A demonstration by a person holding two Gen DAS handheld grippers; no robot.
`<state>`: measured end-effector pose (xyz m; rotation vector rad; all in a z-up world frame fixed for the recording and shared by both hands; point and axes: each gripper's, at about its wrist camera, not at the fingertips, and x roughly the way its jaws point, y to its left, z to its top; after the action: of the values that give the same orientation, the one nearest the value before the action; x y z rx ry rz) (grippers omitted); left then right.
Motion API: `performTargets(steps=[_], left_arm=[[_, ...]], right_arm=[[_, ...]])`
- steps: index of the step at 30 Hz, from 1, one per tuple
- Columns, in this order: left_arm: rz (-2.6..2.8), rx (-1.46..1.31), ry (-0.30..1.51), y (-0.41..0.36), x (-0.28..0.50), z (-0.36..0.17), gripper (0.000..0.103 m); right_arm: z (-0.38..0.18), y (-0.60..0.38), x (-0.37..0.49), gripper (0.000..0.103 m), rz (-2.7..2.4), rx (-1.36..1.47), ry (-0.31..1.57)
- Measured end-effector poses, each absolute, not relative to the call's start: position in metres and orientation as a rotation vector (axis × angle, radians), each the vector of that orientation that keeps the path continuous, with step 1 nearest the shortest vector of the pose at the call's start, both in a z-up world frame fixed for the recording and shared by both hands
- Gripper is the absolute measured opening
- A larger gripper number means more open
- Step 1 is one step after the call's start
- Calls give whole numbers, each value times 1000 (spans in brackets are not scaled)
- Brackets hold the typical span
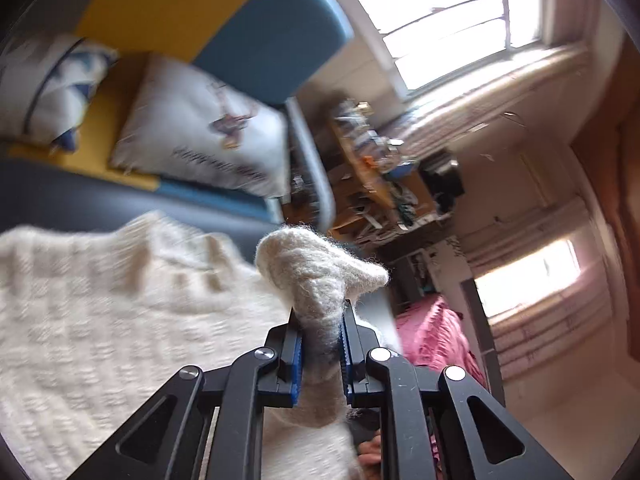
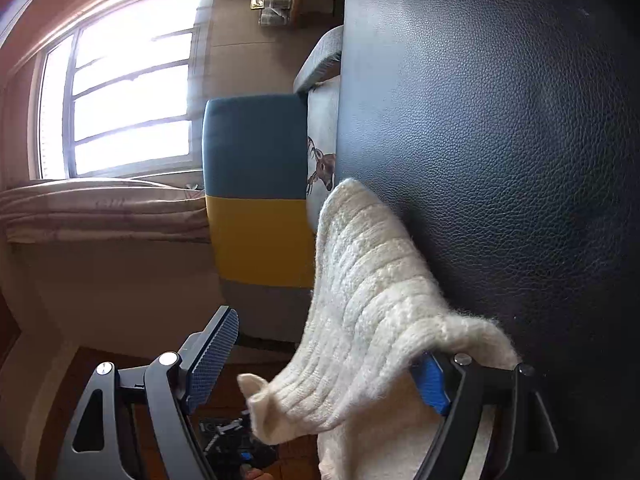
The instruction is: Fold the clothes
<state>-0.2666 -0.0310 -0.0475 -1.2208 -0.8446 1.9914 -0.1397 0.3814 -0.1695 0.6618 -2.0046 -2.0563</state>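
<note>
A cream knitted sweater [image 1: 100, 320] lies spread over a dark leather surface [image 1: 60, 196] in the left wrist view. My left gripper [image 1: 320, 320] is shut on a bunched fold of the sweater, which sticks up past the blue pads [image 1: 297, 354]. In the right wrist view, which is rolled sideways, the sweater [image 2: 368, 280] hangs across my right gripper [image 2: 328, 336]. Its jaws stand wide apart. The knit drapes over the right finger [image 2: 432, 384], while the left pad [image 2: 212, 356] is well clear of the cloth.
A blue and yellow sofa [image 2: 256, 200] with printed cushions [image 1: 200, 128] stands behind the dark leather surface [image 2: 500, 140]. A cluttered shelf [image 1: 372, 168], a bright window [image 1: 440, 12] and a pink cloth [image 1: 432, 332] lie beyond.
</note>
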Motion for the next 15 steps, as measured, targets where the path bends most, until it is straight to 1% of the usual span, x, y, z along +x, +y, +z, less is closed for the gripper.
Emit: performTargets(steps=[5, 8, 13, 15], left_arm=[[1991, -1402, -930, -66, -265, -122, 16], [1938, -1461, -1043, -86, -257, -150, 20], [1970, -1383, -1154, -123, -235, -145, 27], [2048, -1345, -1066, -122, -223, -127, 29]], right_arm=[[-166, 367, -147, 82, -2151, 772, -1847], [-165, 361, -148, 82, -2202, 826, -1773], [-162, 354, -151, 81, -2280, 868, -1669], [-160, 350, -152, 81, -2305, 877, -1621]])
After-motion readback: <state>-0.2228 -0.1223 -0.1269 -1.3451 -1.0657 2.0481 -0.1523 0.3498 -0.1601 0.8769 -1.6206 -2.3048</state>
